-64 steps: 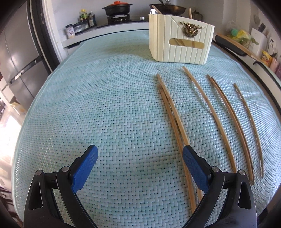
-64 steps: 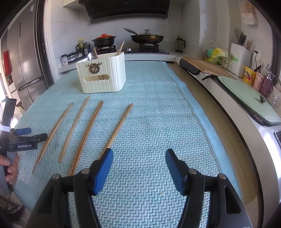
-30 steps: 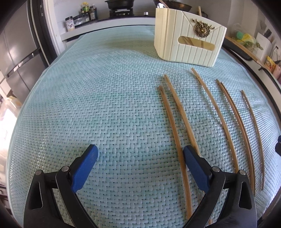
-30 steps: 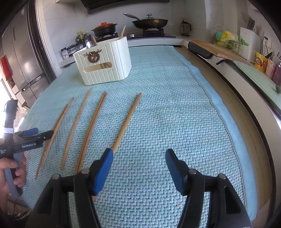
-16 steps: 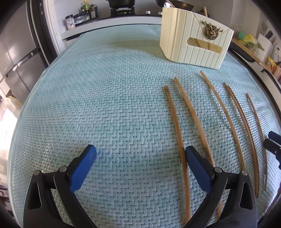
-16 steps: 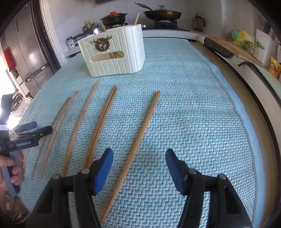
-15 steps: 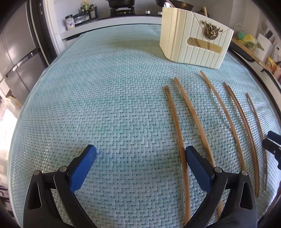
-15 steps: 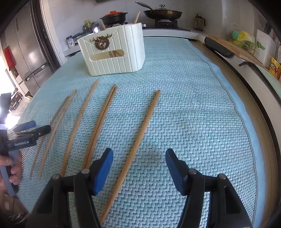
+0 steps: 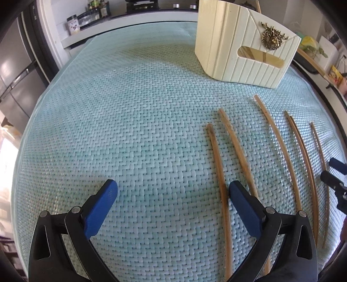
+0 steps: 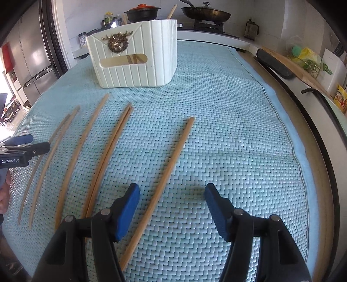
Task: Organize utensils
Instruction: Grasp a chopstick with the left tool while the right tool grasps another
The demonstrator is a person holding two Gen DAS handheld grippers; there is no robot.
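Observation:
Several wooden chopsticks lie side by side on a light blue woven mat (image 9: 130,130). A cream ribbed utensil holder (image 9: 243,45) with a gold deer emblem stands behind them; it also shows in the right wrist view (image 10: 134,60). My left gripper (image 9: 173,193) is open and empty, low over the mat, with the leftmost chopstick (image 9: 218,169) just inside its right finger. My right gripper (image 10: 170,193) is open and empty, and the rightmost chopstick (image 10: 171,167) runs between its fingers. The left gripper's tips show at the left edge of the right wrist view (image 10: 32,145).
A fridge (image 10: 32,50) stands at the left. A stove with a black pot (image 10: 143,13) and a pan (image 10: 206,13) is behind the holder. A counter on the right carries a cutting board (image 10: 292,65) and packets. The mat's right edge (image 10: 282,121) borders bare counter.
Both grippers have moved forward toward the holder and lower over the mat. The right gripper now straddles the rightmost chopstick. Both stay open.

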